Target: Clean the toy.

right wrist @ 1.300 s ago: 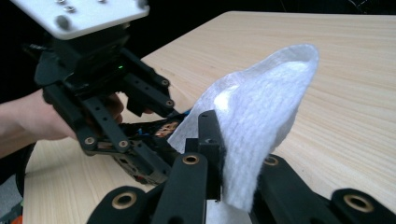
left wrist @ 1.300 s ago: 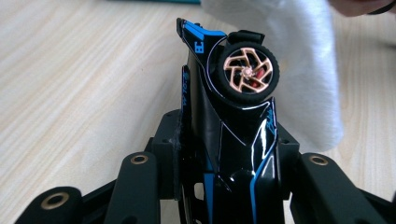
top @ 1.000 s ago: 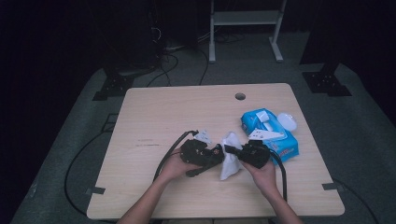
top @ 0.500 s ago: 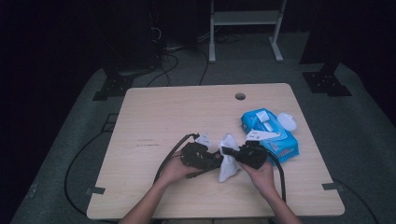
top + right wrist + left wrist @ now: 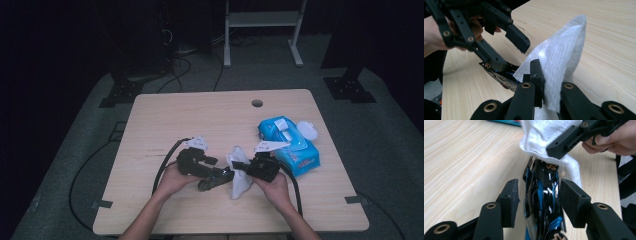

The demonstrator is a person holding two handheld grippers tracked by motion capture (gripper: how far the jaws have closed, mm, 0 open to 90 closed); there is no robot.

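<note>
My right gripper (image 5: pixel 550 82) is shut on a white wet wipe (image 5: pixel 560 55), which stands up from its jaws; in the high view the right gripper (image 5: pixel 245 166) holds the wipe (image 5: pixel 240 177) just above the table. A flat glossy black object (image 5: pixel 544 202) with blue streaks lies on the wood between the pads of my left gripper (image 5: pixel 540 202). Those jaws have just been opening, and a gap shows beside the left pad (image 5: pixel 511 202). The right gripper view has the left gripper (image 5: pixel 510 53) open over the black object (image 5: pixel 501 75).
A blue pack of wet wipes (image 5: pixel 292 145) lies to the right of my hands, with a white round lid (image 5: pixel 307 130) beside it. The tabletop (image 5: pixel 200 115) has a small hole (image 5: pixel 257 103) near its far edge. Cables trail from both grippers off the front.
My left gripper has drawn back to the left, away from the wipe, and its jaws stand wider. The right gripper has kept still with the wipe in it.
</note>
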